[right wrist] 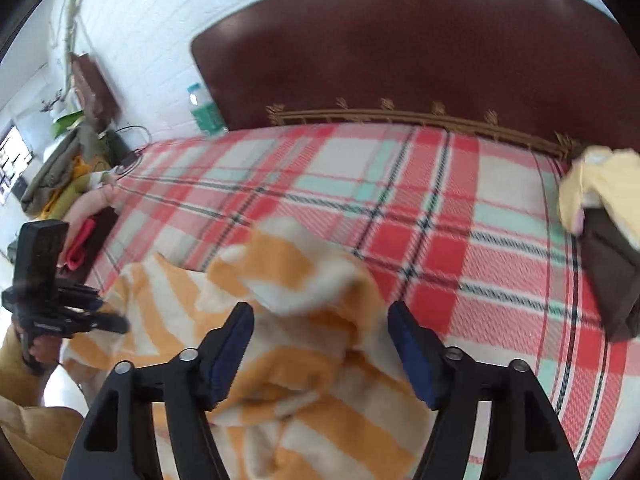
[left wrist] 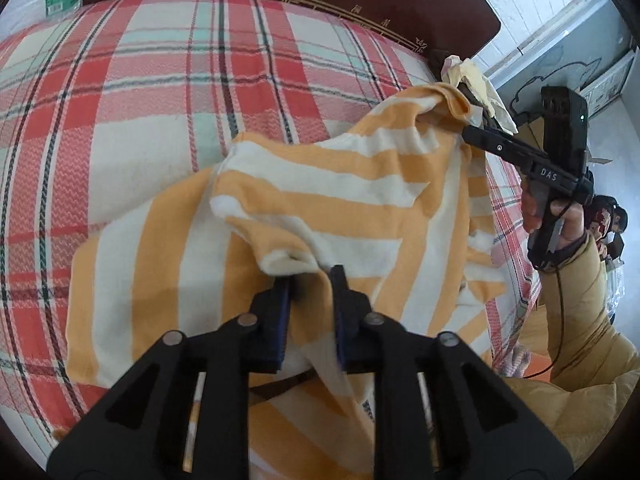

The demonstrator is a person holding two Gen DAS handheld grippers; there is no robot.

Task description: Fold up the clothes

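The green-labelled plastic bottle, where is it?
The green-labelled plastic bottle stands at the bed's far left corner, between the dark red headboard and the white wall.

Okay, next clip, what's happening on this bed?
A person with a gripper in each hand is folding an orange-and-white striped garment on a plaid bedspread. The left gripper is partly open with a fold of the cloth between its pads. The right gripper stands wide open over the cloth, gripping nothing. The garment is still rumpled, not yet folded.
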